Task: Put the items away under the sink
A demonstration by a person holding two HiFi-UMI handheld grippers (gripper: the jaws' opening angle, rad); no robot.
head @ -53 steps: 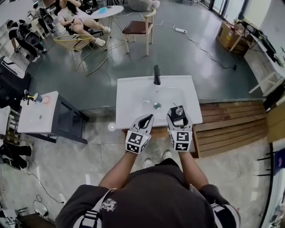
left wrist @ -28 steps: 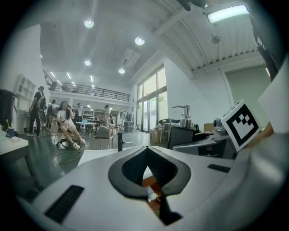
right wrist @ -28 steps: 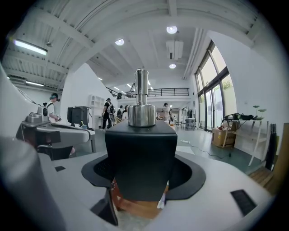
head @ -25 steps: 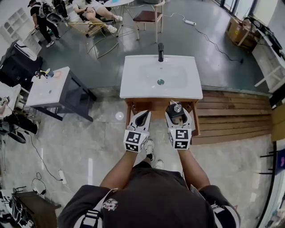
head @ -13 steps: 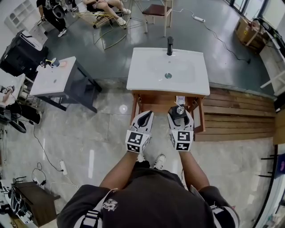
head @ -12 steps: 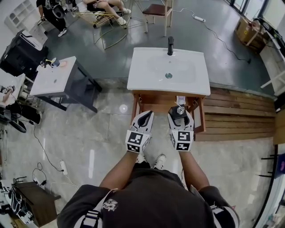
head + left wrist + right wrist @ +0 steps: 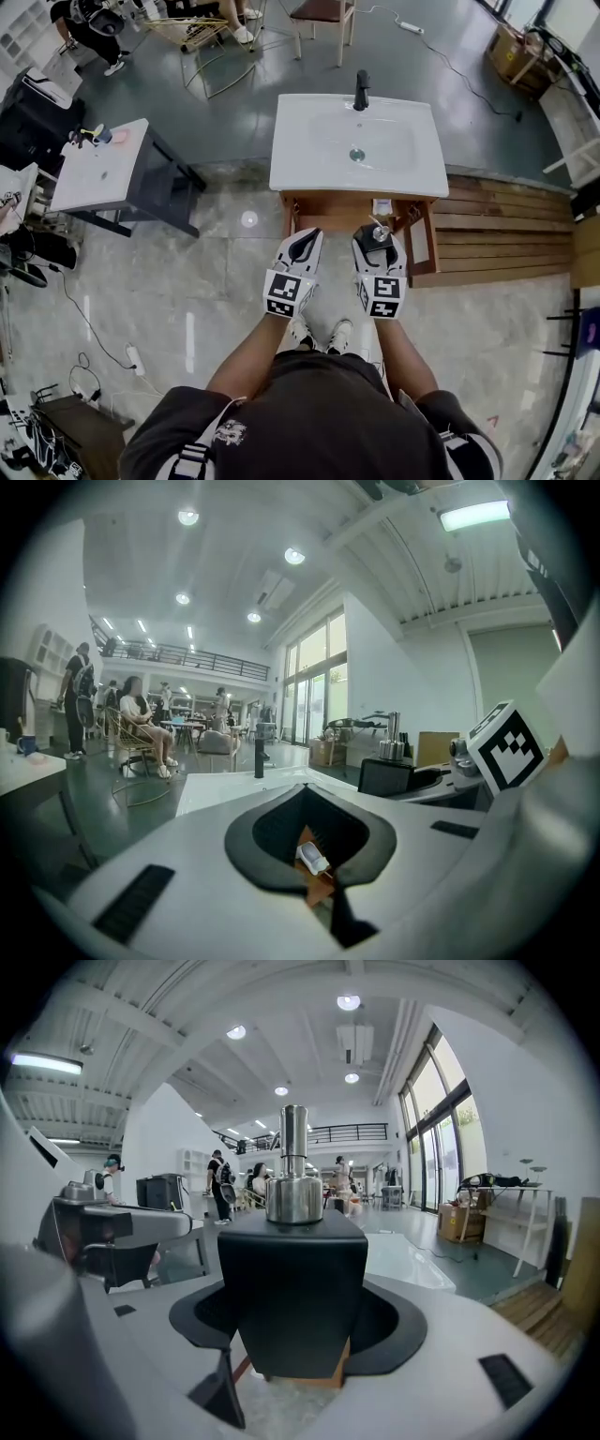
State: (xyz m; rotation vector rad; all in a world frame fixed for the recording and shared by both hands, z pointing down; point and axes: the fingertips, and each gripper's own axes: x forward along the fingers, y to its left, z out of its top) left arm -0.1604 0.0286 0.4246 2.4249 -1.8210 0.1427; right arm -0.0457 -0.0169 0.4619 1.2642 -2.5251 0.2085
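- Head view, and the job right now looks like stowing: the soap dispenser (image 7: 377, 238) wants carrying into the open cabinet (image 7: 328, 208) under the sink (image 7: 300, 159). Best to keep it upright, duck the pump (image 7: 293, 1176) below the top rail, and seat it on the cabinet floor before letting go.
- Left gripper (image 7: 311, 234): fingers pinched together, nothing between them, just in front of the cabinet.
- Right gripper (image 7: 377, 232): fingers spread wide around the dispenser's black body, clamping it upright, near the cabinet mouth.
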